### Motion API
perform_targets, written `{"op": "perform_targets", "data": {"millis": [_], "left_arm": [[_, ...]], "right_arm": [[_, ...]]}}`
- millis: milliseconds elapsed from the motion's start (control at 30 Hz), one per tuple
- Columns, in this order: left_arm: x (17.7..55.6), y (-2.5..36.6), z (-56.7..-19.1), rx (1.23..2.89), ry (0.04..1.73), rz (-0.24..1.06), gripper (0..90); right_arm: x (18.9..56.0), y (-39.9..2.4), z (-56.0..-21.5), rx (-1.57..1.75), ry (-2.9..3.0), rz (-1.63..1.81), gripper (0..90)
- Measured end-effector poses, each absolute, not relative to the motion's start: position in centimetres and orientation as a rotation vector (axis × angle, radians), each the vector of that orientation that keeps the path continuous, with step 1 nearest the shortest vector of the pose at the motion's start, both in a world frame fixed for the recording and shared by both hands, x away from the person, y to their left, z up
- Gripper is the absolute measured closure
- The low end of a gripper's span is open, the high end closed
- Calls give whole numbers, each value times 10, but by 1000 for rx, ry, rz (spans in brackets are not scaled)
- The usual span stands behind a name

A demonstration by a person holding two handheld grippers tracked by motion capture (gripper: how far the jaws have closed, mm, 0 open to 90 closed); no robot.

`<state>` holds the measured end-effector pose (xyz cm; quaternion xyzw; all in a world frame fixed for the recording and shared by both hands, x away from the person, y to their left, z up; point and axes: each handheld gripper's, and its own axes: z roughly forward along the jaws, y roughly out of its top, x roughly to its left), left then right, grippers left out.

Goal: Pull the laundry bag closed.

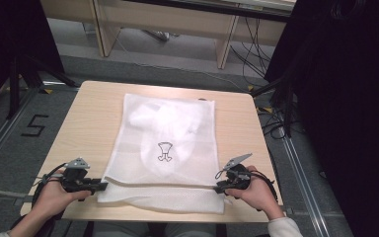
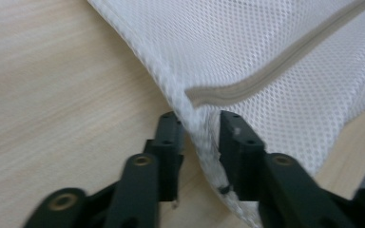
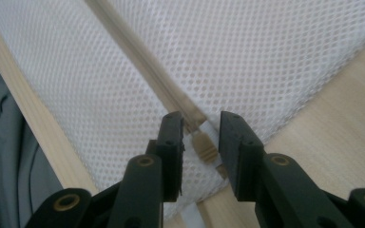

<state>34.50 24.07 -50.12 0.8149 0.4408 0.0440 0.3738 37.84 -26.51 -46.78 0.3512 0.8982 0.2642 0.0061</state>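
the mesh laundry bag [image 1: 168,148] looks light, limp and slippery; left claw [image 2: 202,137] straddles its corner seam, right claw [image 3: 202,137] straddles the zipper pull [image 3: 203,147], both parted, gripping nothing.

Both hands are resting low at the near edge, each holding a gripper with its jaws parted.

The left hand [image 1: 54,195] is holding the left gripper [image 1: 98,186] level, its jaws pointing right toward the other hand; in the left gripper view the jaws are standing apart, with a fold of white mesh lying in the gap between them. The right hand [image 1: 256,190] is gripping the right gripper [image 1: 219,187], which is pointing left, its jaws also standing apart with a small beige zip pull between the pads. Both forearms are coming in from below, sleeves showing at the wrists.
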Motion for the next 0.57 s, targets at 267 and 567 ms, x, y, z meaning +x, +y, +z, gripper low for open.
{"op": "perform_targets", "data": {"millis": [267,567], "left_arm": [[343,253,-497,1985,1139,202,350],[343,255,-495,1923,1148,250,333]], "right_arm": [[377,-285,-471,1361,2495,1018,622],[374,-299,-467,1713,2375,951,683]]}}
